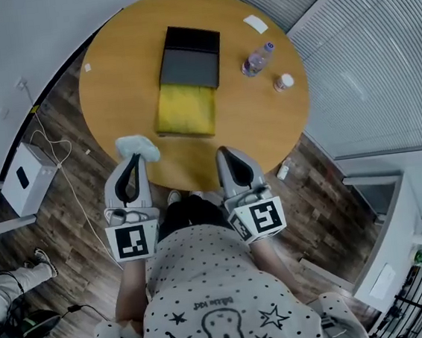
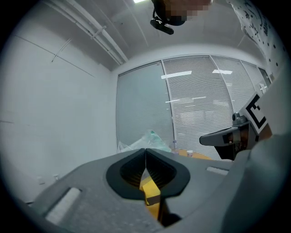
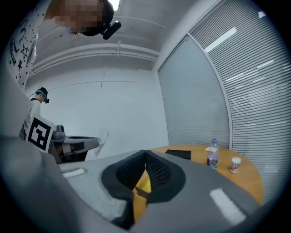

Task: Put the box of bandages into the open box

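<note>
My left tool [image 1: 136,159] pinches a crinkly clear packet [image 1: 136,145]. My right tool [image 1: 224,154] is closed and empty. Ahead of both, on the round wooden counter [image 1: 111,77], lies a rectangular black box [image 1: 190,58].

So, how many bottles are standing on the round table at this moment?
2. A clear water bottle stands on the right side of the table, and a small white bottle stands beside it, closer to the rim. None seems hidden.
</note>
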{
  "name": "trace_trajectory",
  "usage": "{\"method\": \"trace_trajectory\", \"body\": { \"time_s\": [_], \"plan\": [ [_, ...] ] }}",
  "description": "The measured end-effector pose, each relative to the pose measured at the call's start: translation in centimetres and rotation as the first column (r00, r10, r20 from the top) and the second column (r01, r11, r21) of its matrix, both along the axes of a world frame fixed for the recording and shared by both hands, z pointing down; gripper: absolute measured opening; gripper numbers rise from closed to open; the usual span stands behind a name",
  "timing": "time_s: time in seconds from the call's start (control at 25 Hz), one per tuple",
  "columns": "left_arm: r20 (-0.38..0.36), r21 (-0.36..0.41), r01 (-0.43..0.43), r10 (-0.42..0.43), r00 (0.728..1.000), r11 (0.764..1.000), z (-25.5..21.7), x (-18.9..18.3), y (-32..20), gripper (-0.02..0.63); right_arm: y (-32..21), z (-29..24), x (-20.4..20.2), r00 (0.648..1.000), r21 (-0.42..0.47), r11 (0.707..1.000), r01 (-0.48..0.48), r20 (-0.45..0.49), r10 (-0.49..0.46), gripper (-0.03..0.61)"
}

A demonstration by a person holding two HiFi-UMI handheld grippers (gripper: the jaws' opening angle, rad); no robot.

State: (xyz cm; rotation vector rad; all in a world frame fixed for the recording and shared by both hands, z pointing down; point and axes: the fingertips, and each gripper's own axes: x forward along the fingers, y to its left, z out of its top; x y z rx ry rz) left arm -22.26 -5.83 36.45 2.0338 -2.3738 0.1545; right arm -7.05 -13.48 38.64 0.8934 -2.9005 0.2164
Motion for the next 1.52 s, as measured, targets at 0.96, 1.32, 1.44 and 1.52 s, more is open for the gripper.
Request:
{"method": "trace_trajectory", "body": {
  "time_s": [0.96,1.32,1.44,1.52],
  "plan": [
    [0.010,0.000,-0.017,0.017,1.000,1.000,-0.2,0.5,-5.8,0.014,-6.0,-0.1,0.6,0.999,-0.012,0.999,-0.036,0.026,0.037,0.005],
    [0.010,-0.003,-0.024,0.024,1.000,1.000,0.0,0.3,-6.7,0.014,-7.0,0.0,0.9,0.998,-0.011,0.998,-0.059,0.022,0.059,0.005],
    [0.012,-0.001,-0.024,0.024,1.000,1.000,-0.1,0.1,-6.9,0.014,-7.1,0.0,0.7,0.998,-0.011,0.998,-0.059,0.020,0.059,0.005],
    [0.011,-0.001,-0.023,0.023,1.000,1.000,-0.1,-0.1,-7.0,0.014,-7.1,0.1,0.5,0.998,-0.010,0.998,-0.059,0.019,0.059,0.005]
  ]
}}
